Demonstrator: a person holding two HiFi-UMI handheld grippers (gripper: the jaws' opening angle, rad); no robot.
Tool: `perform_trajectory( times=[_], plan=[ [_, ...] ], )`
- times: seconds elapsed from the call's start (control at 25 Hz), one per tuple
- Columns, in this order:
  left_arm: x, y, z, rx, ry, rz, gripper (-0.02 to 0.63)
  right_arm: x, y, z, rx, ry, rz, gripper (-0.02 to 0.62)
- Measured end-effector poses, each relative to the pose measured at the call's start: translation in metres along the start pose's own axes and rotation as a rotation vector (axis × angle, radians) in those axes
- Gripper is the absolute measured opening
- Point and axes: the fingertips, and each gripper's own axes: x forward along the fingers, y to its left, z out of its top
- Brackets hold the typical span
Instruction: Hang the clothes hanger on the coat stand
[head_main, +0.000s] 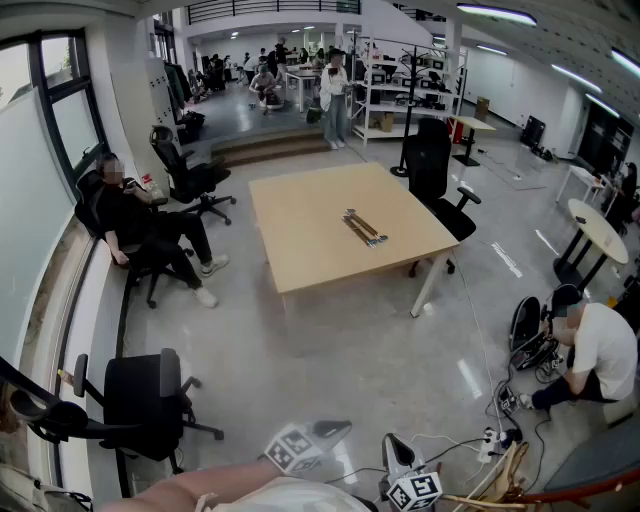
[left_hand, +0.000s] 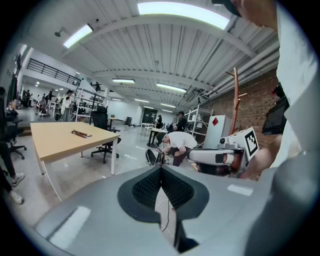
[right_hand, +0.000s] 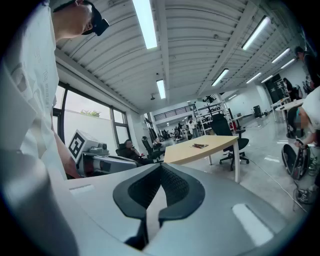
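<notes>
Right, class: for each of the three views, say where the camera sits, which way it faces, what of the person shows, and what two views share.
Head view: on the head, facing forward and steeply down at the table; forearm, left gripper and right gripper at the bottom edge.
Left gripper view: rides that gripper, looks along its shut jaws; white shirt at right.
Right gripper view: likewise, jaws shut; shirt at left.
Shared: both gripper views show the table and the other gripper.
</notes>
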Motion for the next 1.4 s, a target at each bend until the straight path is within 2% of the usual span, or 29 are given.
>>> perform_trajectory(
  times=[0.16, 0.36, 0.72, 0.96, 1.12, 1.4],
  plan=[
    [-0.018, 0.005, -0.009, -0.016, -0.004, 0.075, 0.002, -0.003, 0.000, -0.006, 0.025, -0.020, 0.012, 0.012],
    [-0.017, 0.010, -0.015, -0.068, -0.031, 0.169, 0.002, 0.002, -0.007, 0.003, 0.031, -0.040, 0.087, 0.014],
    [0.001, -0.010, -0.022, -0.109, -0.046, 0.243, 0.002, 0.010, -0.016, -0.004, 0.036, 0.031, 0.169, 0.014],
    [-0.002, 0.003, -0.024, -0.131, -0.045, 0.296, 0.002, 0.028, -0.020, -0.003, 0.024, 0.071, 0.227, 0.014],
    [0.002, 0.028, -0.018, -0.137, -0.049, 0.303, 0.002, 0.050, -0.031, 0.001, 0.032, 0.084, 0.237, 0.014],
    [0.027, 0.092, 0.003, -0.137, -0.072, 0.258, 0.002, 0.107, -0.049, 0.018, -0.023, 0.099, 0.194, 0.014]
  ],
)
